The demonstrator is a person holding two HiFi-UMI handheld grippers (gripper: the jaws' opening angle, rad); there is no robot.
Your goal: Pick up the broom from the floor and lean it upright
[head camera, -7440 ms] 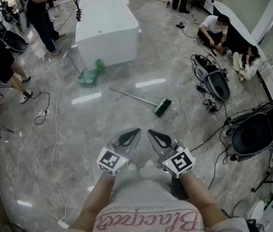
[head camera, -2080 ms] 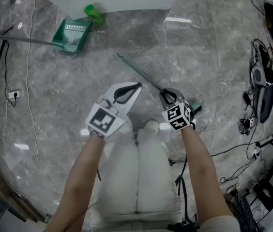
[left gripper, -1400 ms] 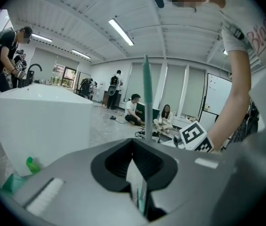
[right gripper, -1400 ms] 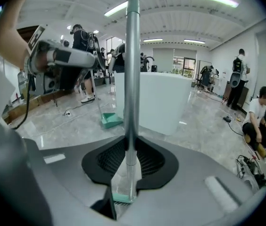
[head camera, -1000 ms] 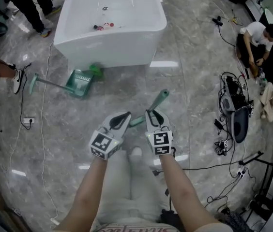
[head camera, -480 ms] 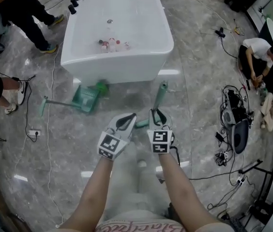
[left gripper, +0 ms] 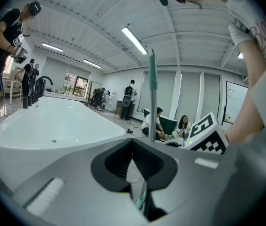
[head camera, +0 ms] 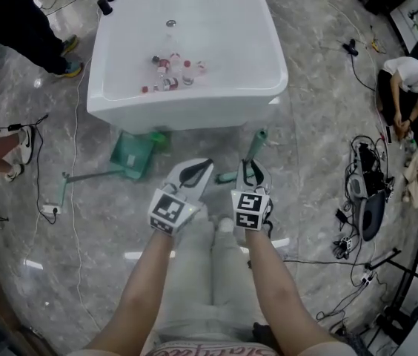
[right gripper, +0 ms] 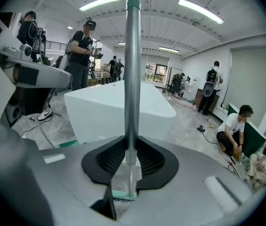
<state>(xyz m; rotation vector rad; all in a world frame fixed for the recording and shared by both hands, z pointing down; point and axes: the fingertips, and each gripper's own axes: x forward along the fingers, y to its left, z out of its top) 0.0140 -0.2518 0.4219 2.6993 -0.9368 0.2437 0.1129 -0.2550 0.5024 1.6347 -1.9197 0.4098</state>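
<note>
1. The right gripper (right gripper: 132,147) has its jaws part closed, with the black pads clamped on the pole of the broom (right gripper: 133,79).
2. The left gripper (left gripper: 133,142) has its jaws closed tip to tip, with nothing between them. It is just beside the right gripper and clear of the broom.
3. The broom stands close to upright in the right grip. It has a grey metal pole with a green cap on top.
4. The broom head (right gripper: 123,195) is green with dark bristles and hangs below the jaws. Contact with the floor (head camera: 83,258) cannot be confirmed.
5. The broom is near the front wall of a white bathtub (head camera: 194,110).
6. A green dustpan (head camera: 133,154) lies on the grey marble floor to the left, against the tub.
</note>
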